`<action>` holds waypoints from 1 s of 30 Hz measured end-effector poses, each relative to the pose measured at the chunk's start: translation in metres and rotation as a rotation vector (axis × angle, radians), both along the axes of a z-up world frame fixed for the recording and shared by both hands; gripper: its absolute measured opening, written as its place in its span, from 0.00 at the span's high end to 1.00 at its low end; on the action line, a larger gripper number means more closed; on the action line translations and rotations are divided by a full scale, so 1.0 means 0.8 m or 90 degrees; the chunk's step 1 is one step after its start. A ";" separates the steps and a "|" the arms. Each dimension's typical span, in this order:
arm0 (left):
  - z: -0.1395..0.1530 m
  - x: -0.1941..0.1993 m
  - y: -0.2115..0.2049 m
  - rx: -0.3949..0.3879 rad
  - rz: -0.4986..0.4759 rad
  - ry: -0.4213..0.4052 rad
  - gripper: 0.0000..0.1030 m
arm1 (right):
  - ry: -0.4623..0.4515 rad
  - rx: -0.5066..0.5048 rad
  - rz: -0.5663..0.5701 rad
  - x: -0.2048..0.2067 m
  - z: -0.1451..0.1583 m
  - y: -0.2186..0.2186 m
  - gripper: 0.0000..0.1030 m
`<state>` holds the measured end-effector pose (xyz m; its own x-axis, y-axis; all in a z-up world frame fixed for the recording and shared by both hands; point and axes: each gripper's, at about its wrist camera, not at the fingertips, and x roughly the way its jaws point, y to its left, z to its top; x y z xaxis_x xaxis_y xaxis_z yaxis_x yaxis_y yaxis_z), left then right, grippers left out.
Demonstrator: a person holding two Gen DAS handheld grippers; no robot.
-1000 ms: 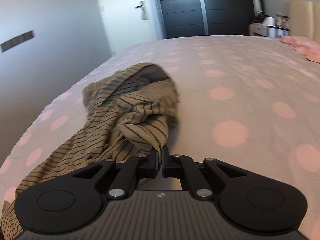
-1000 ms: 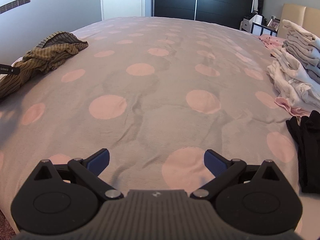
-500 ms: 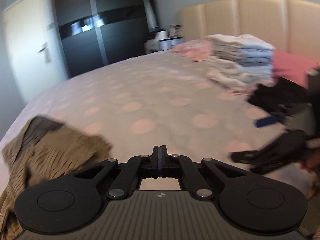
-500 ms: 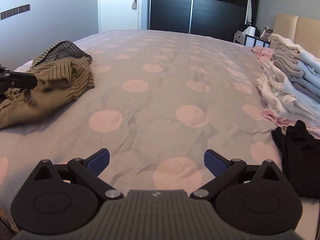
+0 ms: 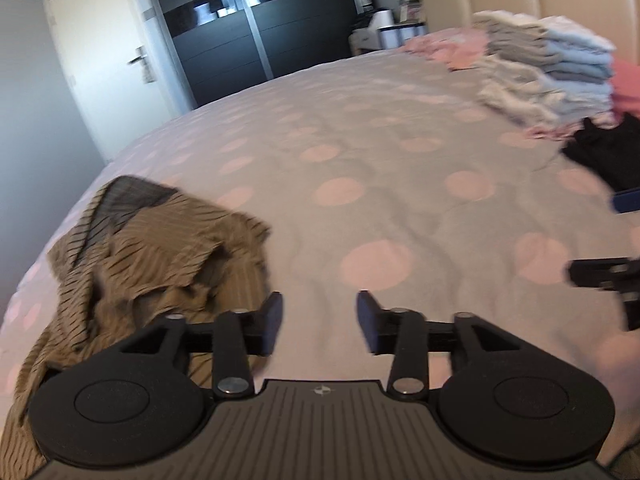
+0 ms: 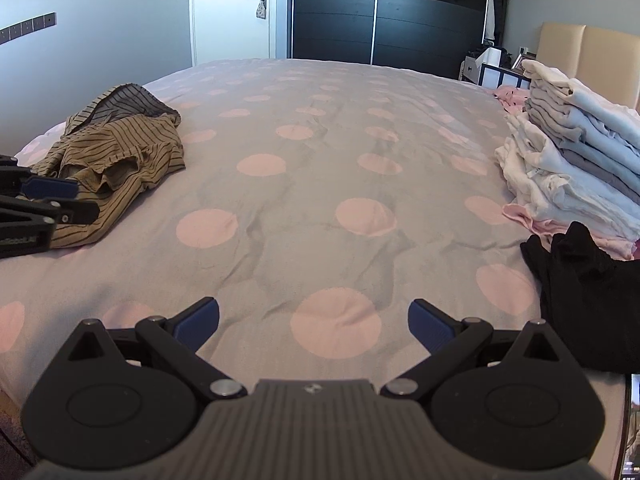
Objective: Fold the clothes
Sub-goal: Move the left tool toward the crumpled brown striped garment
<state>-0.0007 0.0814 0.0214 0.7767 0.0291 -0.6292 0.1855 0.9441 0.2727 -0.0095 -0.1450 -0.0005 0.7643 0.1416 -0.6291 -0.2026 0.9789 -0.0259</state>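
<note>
A crumpled olive striped garment [image 5: 152,264] [image 6: 120,152] lies loose on the left side of the bed. My left gripper [image 5: 319,312] hovers just right of it, over the bedspread; its jaws are opening and nothing is between them. The same gripper [image 6: 68,200] shows at the left edge of the right wrist view, beside the garment's near edge. My right gripper [image 6: 314,312] stands wide open over bare bedspread near the bed's front, holding nothing. It also shows at the right edge of the left wrist view [image 5: 612,240].
The grey bedspread [image 6: 320,160] has pink dots. A stack of folded clothes [image 6: 580,152] [image 5: 552,68] stands at the right by the beige headboard [image 6: 592,52], with a black garment [image 6: 592,304] [image 5: 612,152] in front of it. A dark wardrobe [image 6: 388,20] and a white door [image 6: 232,12] stand behind.
My left gripper has let go of the striped garment, swung to the right and opened its jaws. The garment now lies in a heap. The right gripper stays open and has edged forward.
</note>
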 end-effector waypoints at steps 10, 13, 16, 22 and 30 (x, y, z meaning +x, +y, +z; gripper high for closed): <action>-0.055 0.046 0.082 0.103 0.195 0.089 0.40 | 0.016 0.019 -0.007 0.006 -0.005 -0.005 0.01; -0.075 0.050 0.106 0.090 0.225 0.120 0.40 | 0.022 0.022 -0.005 0.010 -0.008 -0.002 0.01; -0.086 0.052 0.114 0.083 0.240 0.128 0.31 | 0.030 0.020 0.000 0.014 -0.012 0.001 0.01; -0.088 0.072 0.135 0.082 0.269 0.090 0.36 | 0.046 0.020 -0.003 0.022 -0.022 0.005 0.01; -0.067 0.092 0.157 0.034 0.303 0.054 0.92 | 0.053 0.025 -0.014 0.027 -0.028 0.000 0.01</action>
